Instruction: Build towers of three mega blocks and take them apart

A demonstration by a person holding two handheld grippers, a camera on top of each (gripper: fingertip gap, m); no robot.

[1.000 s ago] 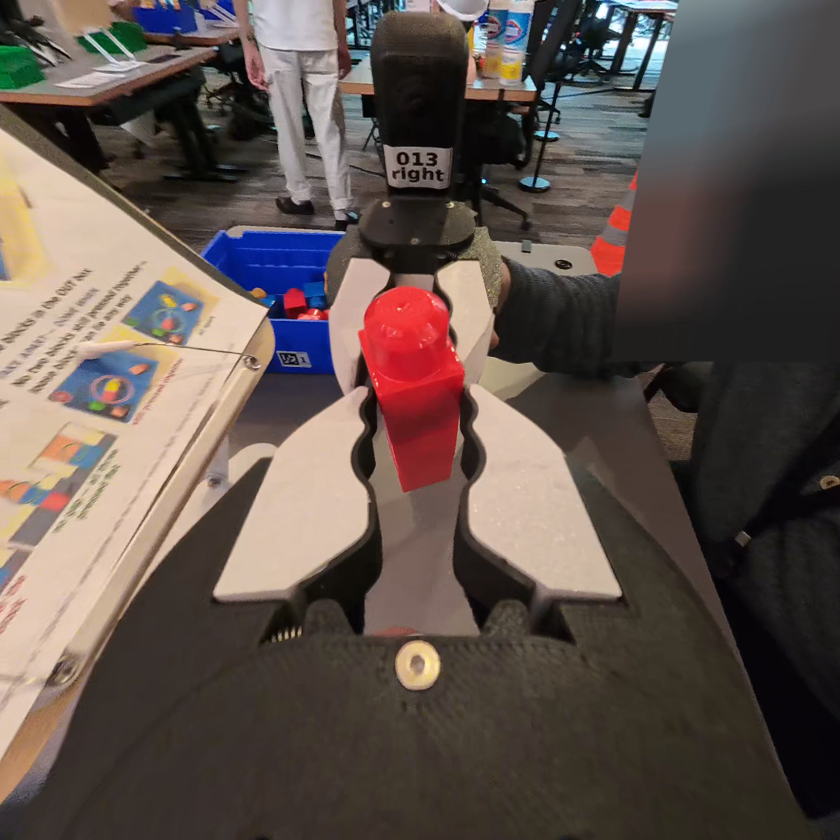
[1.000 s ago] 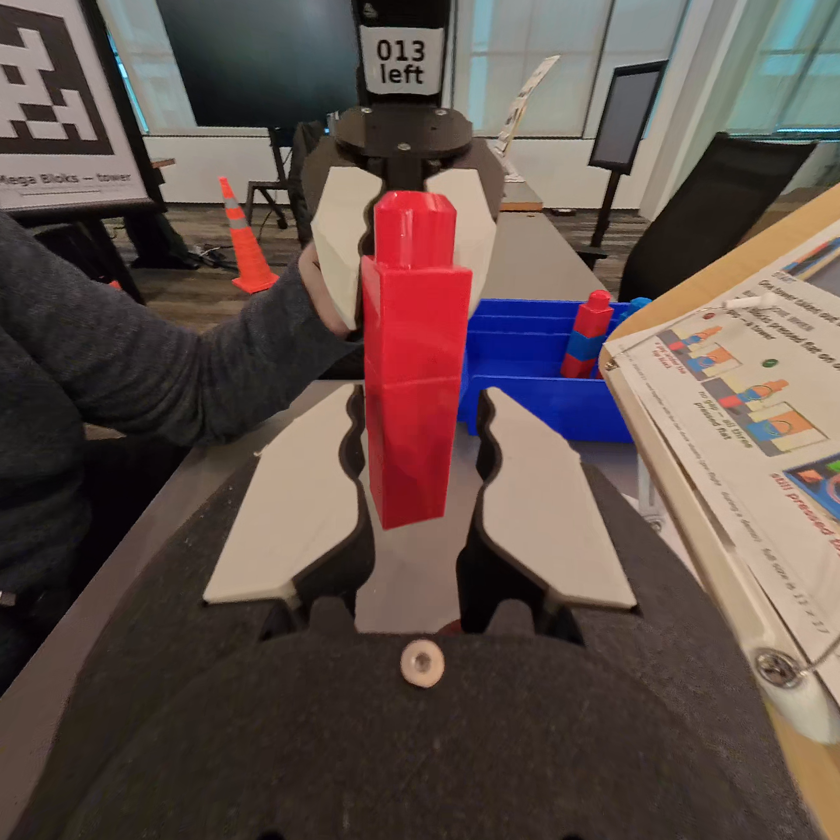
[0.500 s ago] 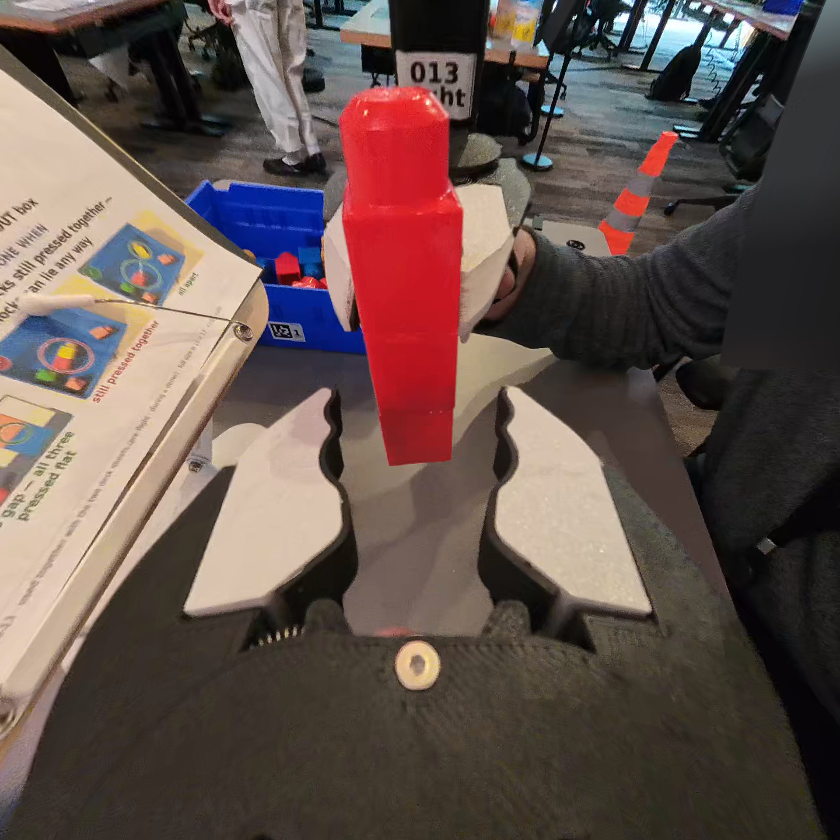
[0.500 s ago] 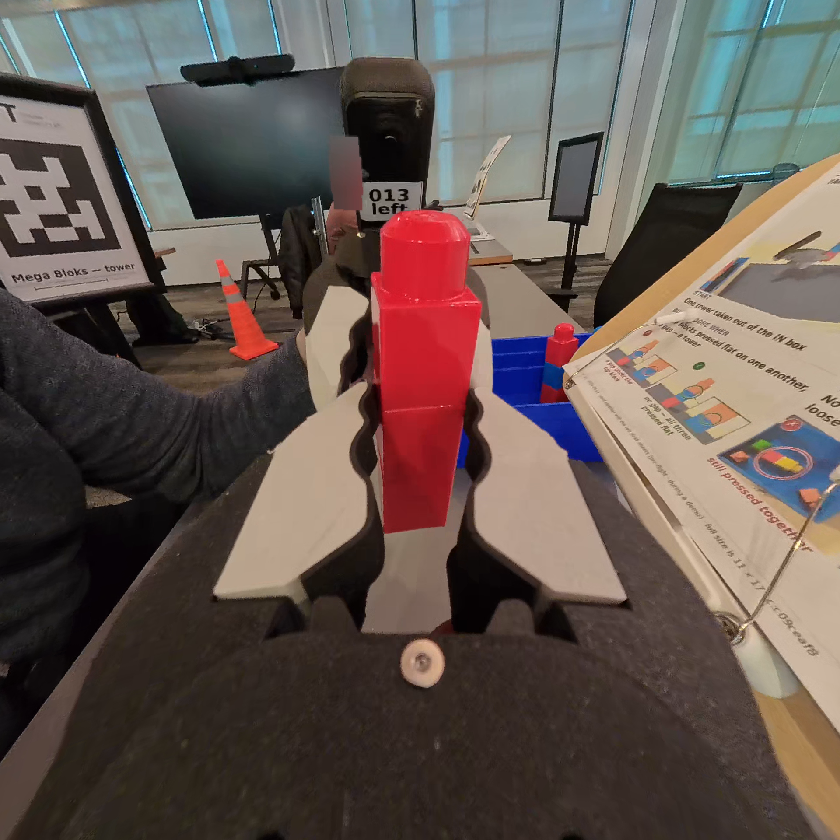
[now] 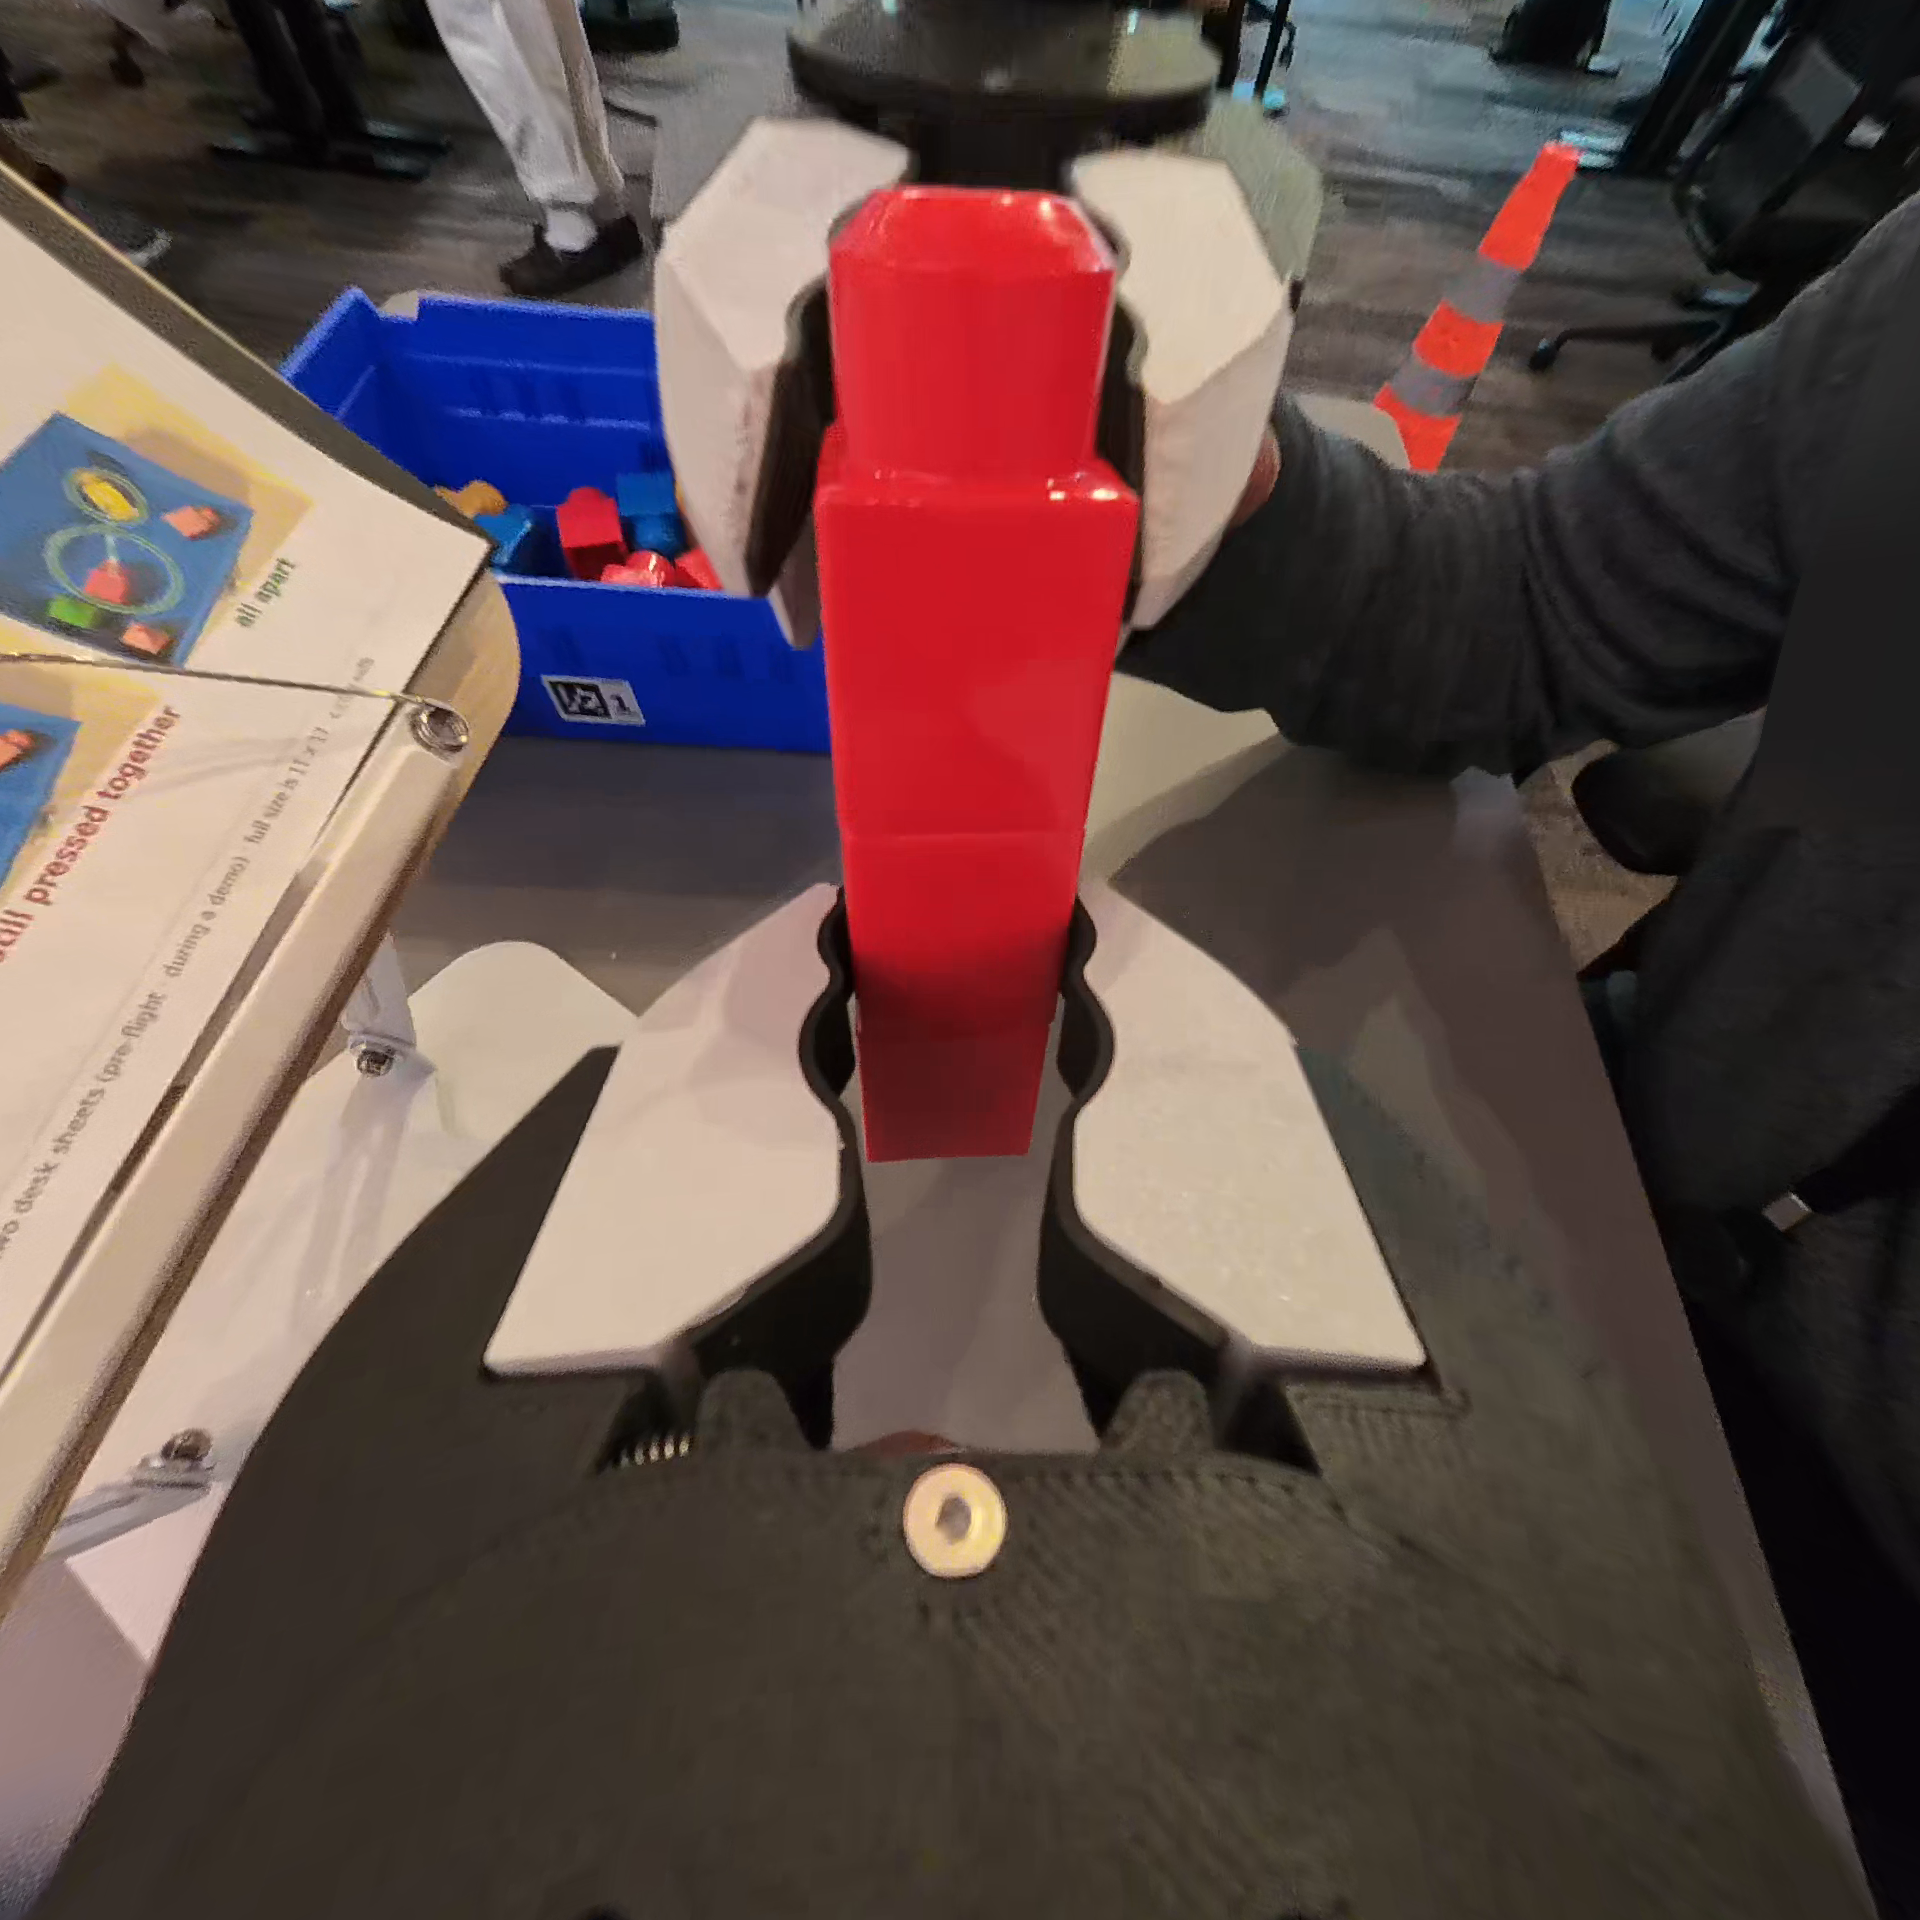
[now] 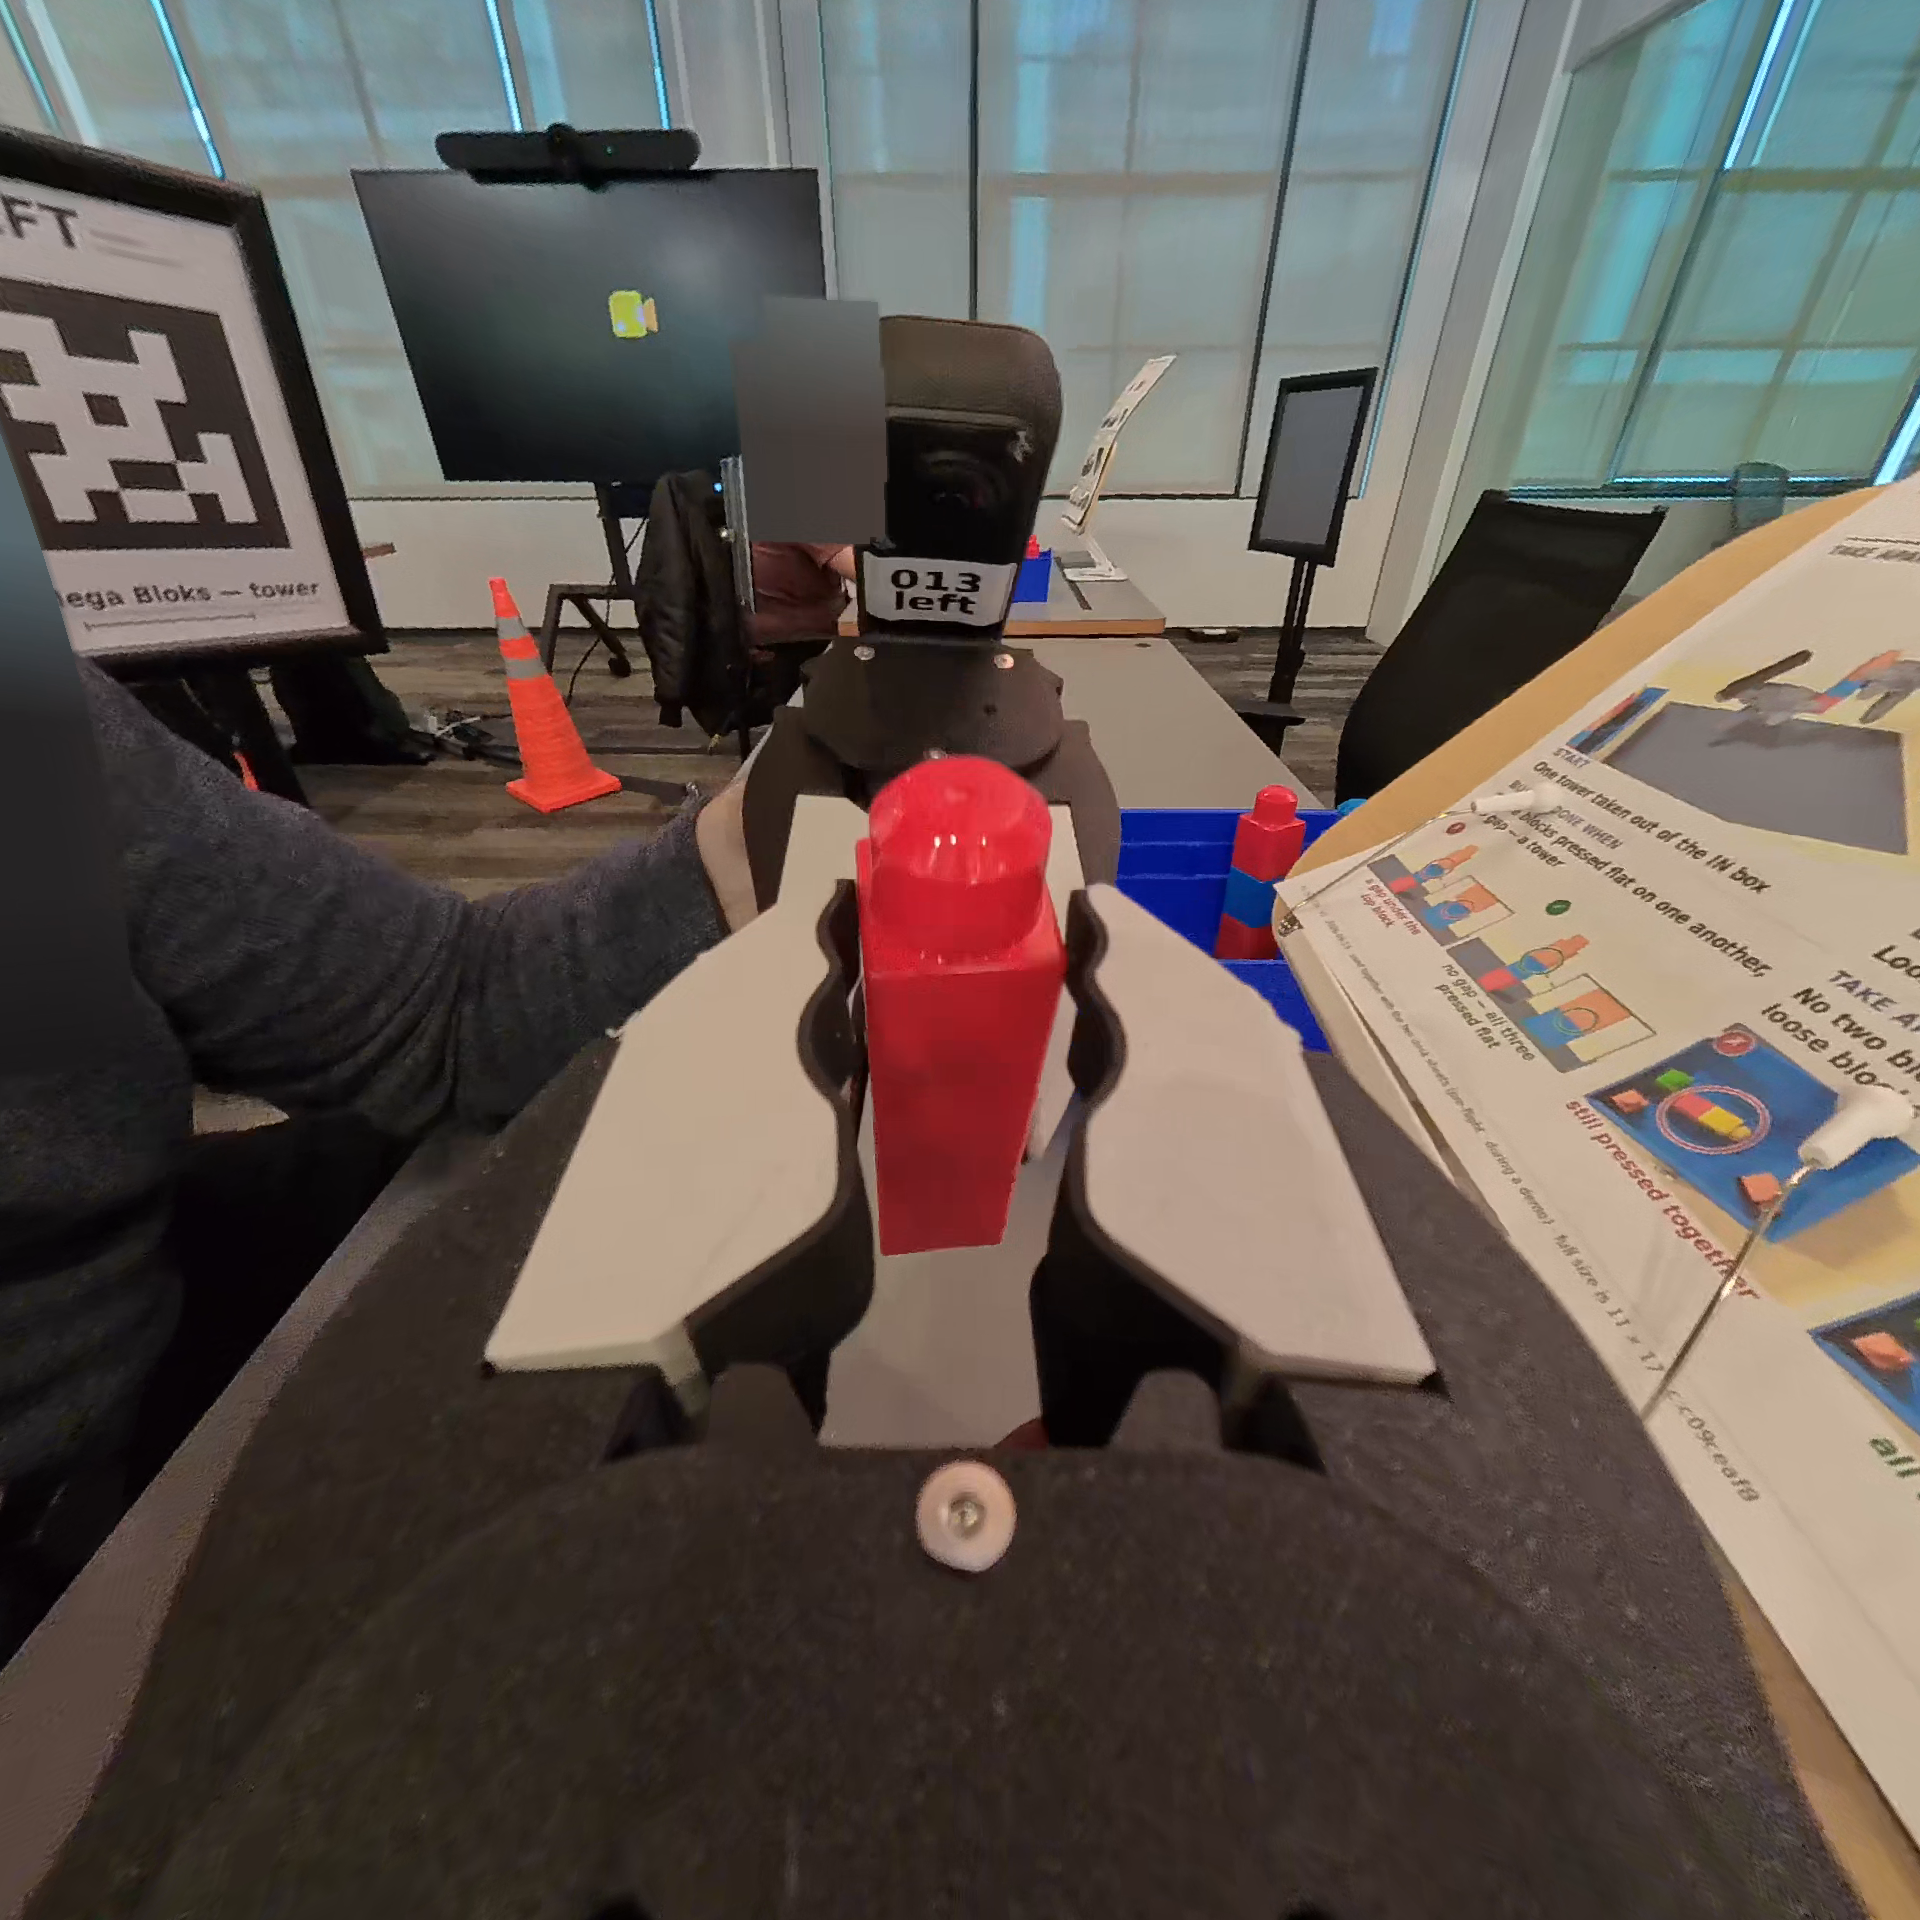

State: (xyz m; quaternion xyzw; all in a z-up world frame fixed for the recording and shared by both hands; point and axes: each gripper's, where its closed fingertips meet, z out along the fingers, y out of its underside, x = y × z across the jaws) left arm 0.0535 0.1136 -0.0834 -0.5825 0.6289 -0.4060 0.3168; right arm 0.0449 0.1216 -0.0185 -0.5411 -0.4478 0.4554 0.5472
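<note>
A stack of red mega blocks (image 5: 971, 665) stands upright above the grey table (image 5: 1351, 935), held between both grippers. My left gripper (image 5: 956, 914) is shut on its lowest block. My right gripper (image 5: 966, 613) faces me and is closed around the top block, just below the stud. In the right wrist view I look down on the stud of the stack (image 6: 956, 1039), and my right gripper (image 6: 961, 904) is shut on it. The left gripper's housing (image 6: 935, 717) sits just behind; its fingers are mostly hidden.
A blue bin (image 5: 447, 353) with loose blocks (image 5: 623, 530) stands behind on the left. Another blue bin (image 6: 1174, 862) holds a red and blue tower (image 6: 1262, 873). A tilted instruction board (image 5: 208, 727) (image 6: 1610, 987) flanks the table. A person's sleeve (image 5: 1507, 582) reaches in. An orange cone (image 6: 540, 717) stands on the floor. Left tips to right tips: about 6 centimeters.
Half a second ago my left gripper was open below the stack; it has now closed on the lowest block. My right gripper has stayed shut on the stack.
</note>
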